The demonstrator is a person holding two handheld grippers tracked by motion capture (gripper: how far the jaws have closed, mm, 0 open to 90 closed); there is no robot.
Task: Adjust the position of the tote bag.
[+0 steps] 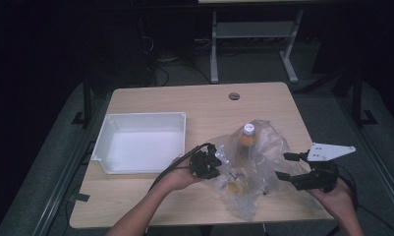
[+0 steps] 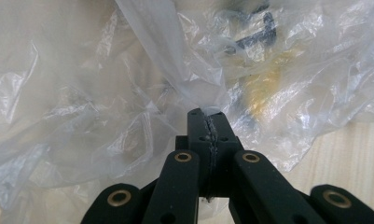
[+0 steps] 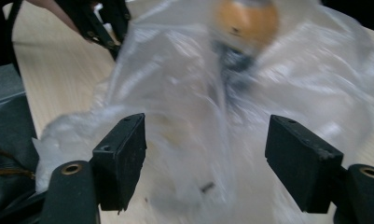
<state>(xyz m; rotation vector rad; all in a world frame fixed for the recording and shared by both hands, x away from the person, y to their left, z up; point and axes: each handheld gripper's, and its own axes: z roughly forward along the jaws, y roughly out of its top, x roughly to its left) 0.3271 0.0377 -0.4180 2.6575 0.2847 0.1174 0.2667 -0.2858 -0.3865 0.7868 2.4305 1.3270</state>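
A crumpled clear plastic bag lies on the wooden table right of centre. Inside it stands an orange bottle with a white cap, and a small yellow item lies lower down. My left gripper is shut on the bag's left edge; in the left gripper view the film runs into the pinched tips of that gripper. My right gripper stands open at the bag's right side. Its jaws are wide apart with the bag and the blurred bottle ahead.
A white plastic tray sits on the table's left half, close to the left hand. A round cable hole is near the far edge. Beyond the table stand the legs of another desk. The left gripper shows across the bag in the right gripper view.
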